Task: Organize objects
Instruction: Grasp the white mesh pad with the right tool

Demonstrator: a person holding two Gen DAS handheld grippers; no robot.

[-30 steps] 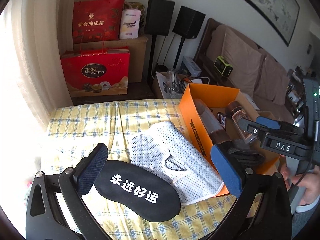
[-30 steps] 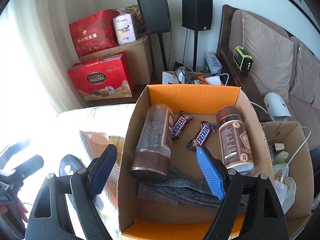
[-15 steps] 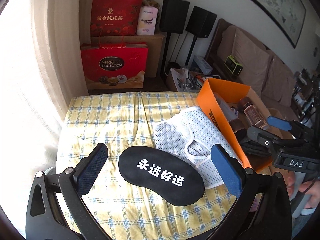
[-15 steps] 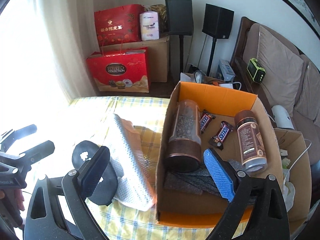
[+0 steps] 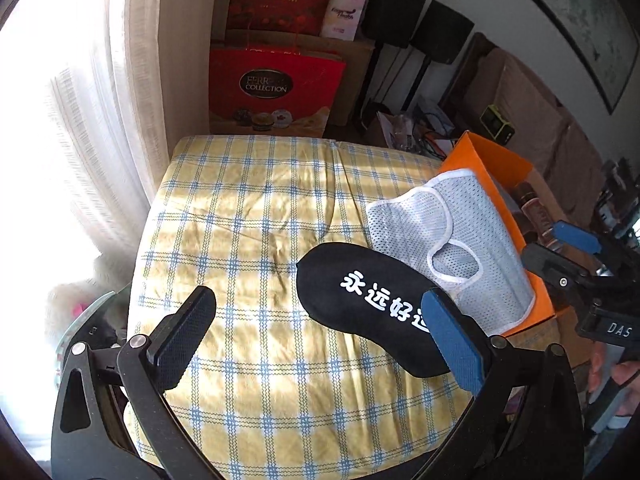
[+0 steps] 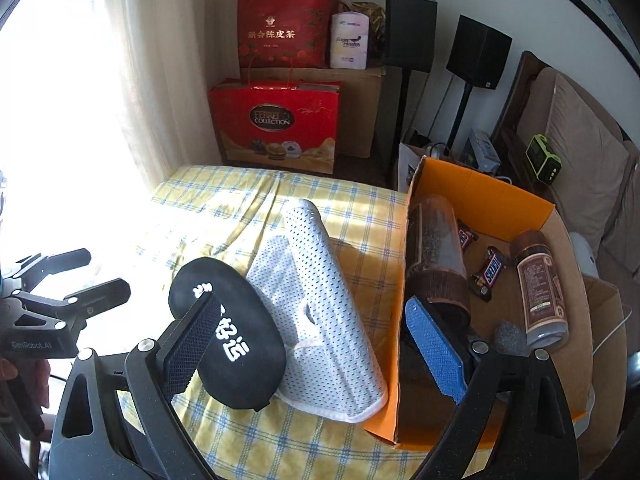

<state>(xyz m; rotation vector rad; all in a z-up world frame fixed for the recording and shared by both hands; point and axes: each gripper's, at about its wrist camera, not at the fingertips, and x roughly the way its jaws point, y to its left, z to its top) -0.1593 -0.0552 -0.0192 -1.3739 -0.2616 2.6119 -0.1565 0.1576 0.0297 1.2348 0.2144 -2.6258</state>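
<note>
Both views swung left | eye mask (image 5: 372,304) "永远好运" | bag (image 6: 276,120) "COLLECTION" | both hand-held grippers (image 5: 320,336) (image 6: 316,344) apart, empty

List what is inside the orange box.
In the orange box lie two brown jars, two Snickers bars and dark grey cloth. The right gripper's fingers hide part of the cloth and the near floor.

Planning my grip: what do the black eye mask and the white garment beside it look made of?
Black eye mask: soft matte fabric, probably padded, judging by its puffy rounded edge; white printed characters. White garment: perforated mesh cloth with sewn white trim, limp, draped against the orange box. Exact fibre unclear.
</note>
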